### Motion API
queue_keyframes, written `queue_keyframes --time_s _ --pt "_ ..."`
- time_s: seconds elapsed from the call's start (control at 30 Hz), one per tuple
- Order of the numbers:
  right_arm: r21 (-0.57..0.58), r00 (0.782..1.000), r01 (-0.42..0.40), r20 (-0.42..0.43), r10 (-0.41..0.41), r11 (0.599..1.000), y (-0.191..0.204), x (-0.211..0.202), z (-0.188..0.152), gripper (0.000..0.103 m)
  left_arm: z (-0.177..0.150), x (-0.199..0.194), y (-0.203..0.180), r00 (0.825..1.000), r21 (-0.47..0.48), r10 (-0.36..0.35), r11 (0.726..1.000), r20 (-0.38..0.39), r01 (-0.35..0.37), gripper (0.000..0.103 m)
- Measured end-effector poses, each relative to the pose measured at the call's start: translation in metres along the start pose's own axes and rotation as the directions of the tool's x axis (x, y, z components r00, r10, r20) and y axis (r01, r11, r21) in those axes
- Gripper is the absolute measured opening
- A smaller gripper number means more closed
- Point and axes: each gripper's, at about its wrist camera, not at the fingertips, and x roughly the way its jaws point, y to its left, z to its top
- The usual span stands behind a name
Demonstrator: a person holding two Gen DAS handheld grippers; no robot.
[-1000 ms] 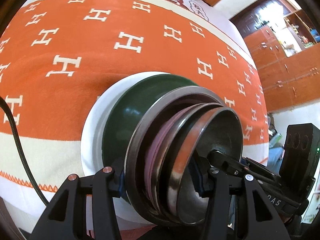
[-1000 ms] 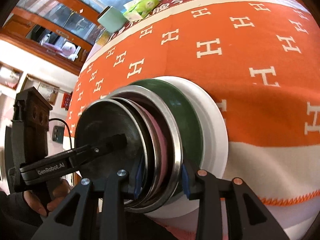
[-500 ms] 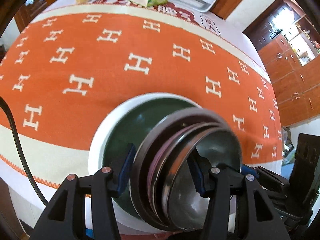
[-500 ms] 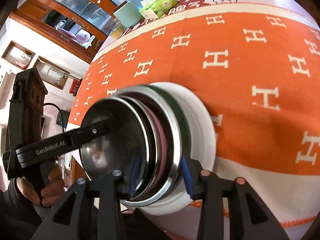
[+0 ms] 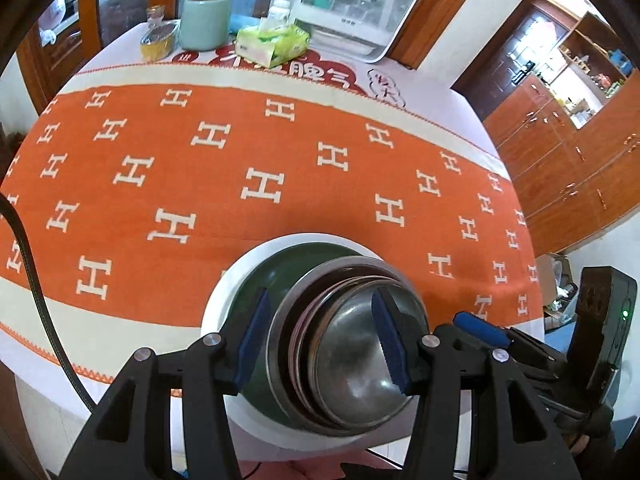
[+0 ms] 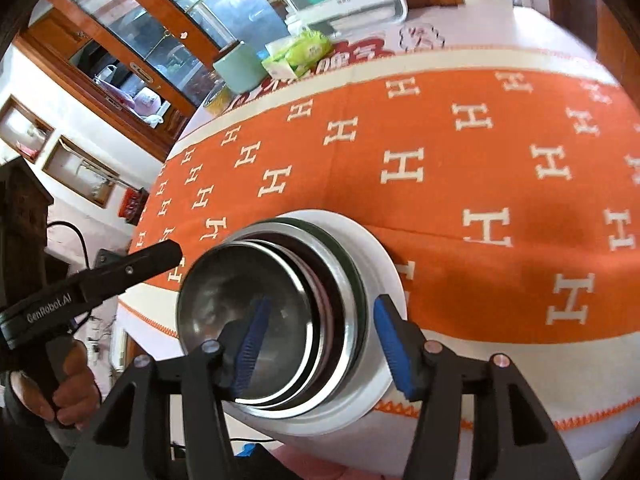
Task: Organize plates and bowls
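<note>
Both grippers hang with jaws apart around the stack: left gripper (image 5: 324, 340), right gripper (image 6: 320, 346). The steel bowls (image 5: 356, 360) nest in a green plate (image 5: 276, 276) on the white plate (image 6: 380, 264) (pinkish dish between, mostly hidden) at the orange cloth's (image 5: 280, 160) near edge.

Your stack sits at the near table edge, 6 o'clock in the left wrist view: plate (image 5: 224, 300) at bottom, dish (image 5: 276, 280) in it, metal bowls (image 5: 352, 344) nested on top. The cloth (image 5: 240, 152) lies under the plate and runs out toward 12. At the far edge, 12 o'clock, you have a jar (image 5: 205, 20); a tissue pack (image 5: 272, 42) is just right of it, a small tin (image 5: 158, 40) just left. Behind the pack stands a box (image 5: 356, 4). Cabinets (image 5: 568, 144) stand off the table at 2 o'clock.
</note>
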Motion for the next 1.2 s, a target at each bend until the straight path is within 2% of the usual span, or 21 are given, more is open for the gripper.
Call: queue_keyframes --time_s 0.1,0.27,0.4,0.5,0.63,0.7,0.8,0.97,1.07,1.2 --pt "-0.049 0.998 0.053 0.039 -0.051 0.997 0.019 -0.022 -0.003 0.055 0.001 -0.019 0.001 1.000 0.025 -0.003 1.000 0.026 0.002 0.054" --pt "-0.076 0.994 0.099 0.045 -0.095 0.992 0.038 -0.052 -0.005 0.056 0.000 -0.051 -0.002 0.999 0.125 -0.012 0.992 0.038 0.007 0.058" --pt "-0.086 0.984 0.165 0.083 -0.158 0.982 0.058 -0.081 -0.011 0.078 -0.002 -0.080 -0.003 0.997 0.145 0.008 0.989 0.076 -0.019 0.067" --pt "-0.076 0.980 0.183 0.097 -0.175 0.980 0.070 -0.099 -0.018 0.081 -0.006 -0.102 -0.007 0.993 0.152 0.023 0.988 0.116 -0.040 0.070" --pt "-0.045 0.987 0.147 0.075 -0.144 0.988 0.082 -0.111 -0.029 0.081 -0.012 -0.127 -0.018 0.985 0.187 0.047 0.979 0.164 -0.078 0.075" --pt "-0.048 0.980 0.177 0.095 -0.172 0.983 0.092 -0.116 -0.035 0.081 -0.016 -0.136 -0.024 0.981 0.195 0.061 0.976 0.182 -0.097 0.078" --pt "-0.025 0.971 0.203 0.131 -0.198 0.979 0.098 -0.122 -0.040 0.081 -0.023 -0.141 -0.027 0.980 0.187 0.062 0.978 0.189 -0.098 0.079" --pt "0.030 0.968 0.194 0.155 -0.196 0.981 0.098 -0.128 -0.051 0.081 -0.044 -0.132 -0.029 0.988 0.175 0.080 0.979 0.132 -0.103 0.079" --pt "0.026 0.967 0.204 0.154 -0.205 0.979 0.103 -0.124 -0.055 0.081 -0.054 -0.126 -0.033 0.982 0.199 0.130 0.968 0.134 -0.155 0.079" --pt "0.022 0.956 0.247 0.159 -0.247 0.969 0.107 -0.121 -0.058 0.081 -0.063 -0.125 -0.039 0.967 0.216 0.187 0.951 0.175 -0.223 0.079"
